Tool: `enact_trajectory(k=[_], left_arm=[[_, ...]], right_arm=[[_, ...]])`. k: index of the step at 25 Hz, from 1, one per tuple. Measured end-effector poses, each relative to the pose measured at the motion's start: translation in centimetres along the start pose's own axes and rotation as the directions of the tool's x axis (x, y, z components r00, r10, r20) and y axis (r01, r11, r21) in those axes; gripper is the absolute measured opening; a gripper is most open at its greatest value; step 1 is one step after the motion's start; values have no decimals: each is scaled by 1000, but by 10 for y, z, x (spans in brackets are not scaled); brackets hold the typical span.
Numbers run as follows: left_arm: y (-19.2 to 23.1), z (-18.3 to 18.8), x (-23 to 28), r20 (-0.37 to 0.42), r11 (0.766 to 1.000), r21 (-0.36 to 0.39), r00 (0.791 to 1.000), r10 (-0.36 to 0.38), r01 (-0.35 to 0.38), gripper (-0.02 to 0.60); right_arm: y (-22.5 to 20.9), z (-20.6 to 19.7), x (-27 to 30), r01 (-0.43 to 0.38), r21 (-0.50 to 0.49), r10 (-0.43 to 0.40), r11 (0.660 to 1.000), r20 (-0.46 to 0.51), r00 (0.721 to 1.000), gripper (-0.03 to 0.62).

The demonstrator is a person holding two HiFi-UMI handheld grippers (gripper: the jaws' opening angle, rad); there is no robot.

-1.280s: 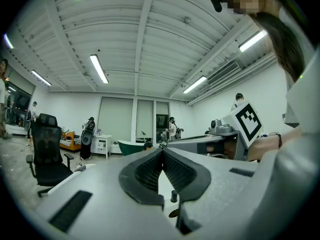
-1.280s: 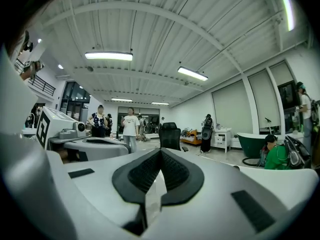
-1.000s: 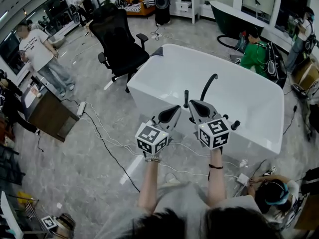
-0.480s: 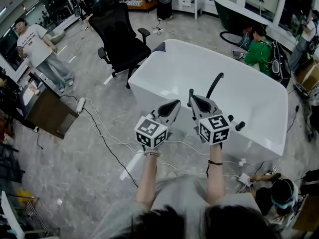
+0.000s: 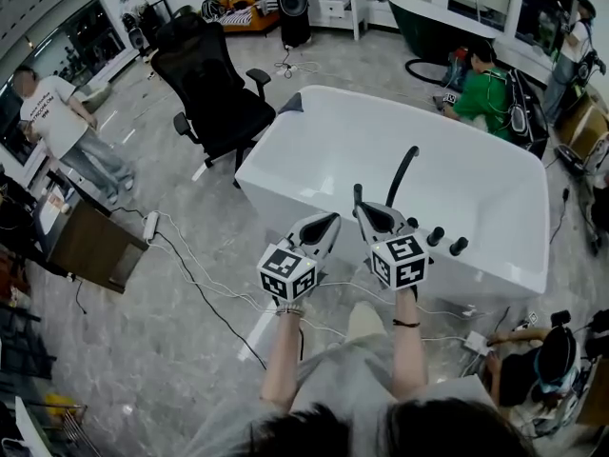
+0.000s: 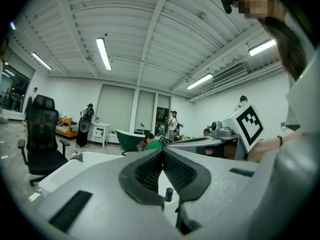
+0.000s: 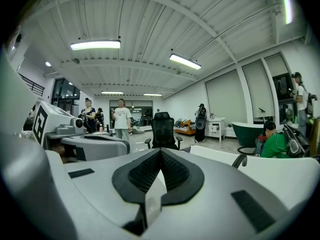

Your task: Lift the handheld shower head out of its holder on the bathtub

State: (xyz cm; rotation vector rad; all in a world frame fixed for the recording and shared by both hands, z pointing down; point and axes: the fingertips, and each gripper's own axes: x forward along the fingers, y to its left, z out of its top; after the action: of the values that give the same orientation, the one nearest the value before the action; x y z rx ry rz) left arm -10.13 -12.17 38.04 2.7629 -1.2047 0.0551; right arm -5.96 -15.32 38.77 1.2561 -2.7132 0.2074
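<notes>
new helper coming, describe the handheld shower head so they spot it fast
Find the white bathtub mid-room; its near rim carries a row of black fittings. The handheld shower head is the slim straight upright stick at the row's left end, unlike the tall curved spout and stubby round knobs to its right.

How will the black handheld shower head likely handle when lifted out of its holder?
The handheld shower head is a slim upright black stick, so probably rigid and light. Its narrow round shape may slip or twist in a grip. No hose shows; one hidden below the bathtub rim would likely drag.
</notes>
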Motion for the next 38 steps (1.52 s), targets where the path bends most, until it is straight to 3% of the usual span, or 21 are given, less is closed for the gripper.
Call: enact_trajectory(k=[13,38], left_arm=[[22,-37,47,-41,993,-117,999,-8,4,5],[79,-169,119,-115,973,-226,993,11,-36,5]], right_arm=[[-34,-46,32,5,68,2,998,-97,995,1],[-103,-175,112,-5,117,30,993,-219,975,2]])
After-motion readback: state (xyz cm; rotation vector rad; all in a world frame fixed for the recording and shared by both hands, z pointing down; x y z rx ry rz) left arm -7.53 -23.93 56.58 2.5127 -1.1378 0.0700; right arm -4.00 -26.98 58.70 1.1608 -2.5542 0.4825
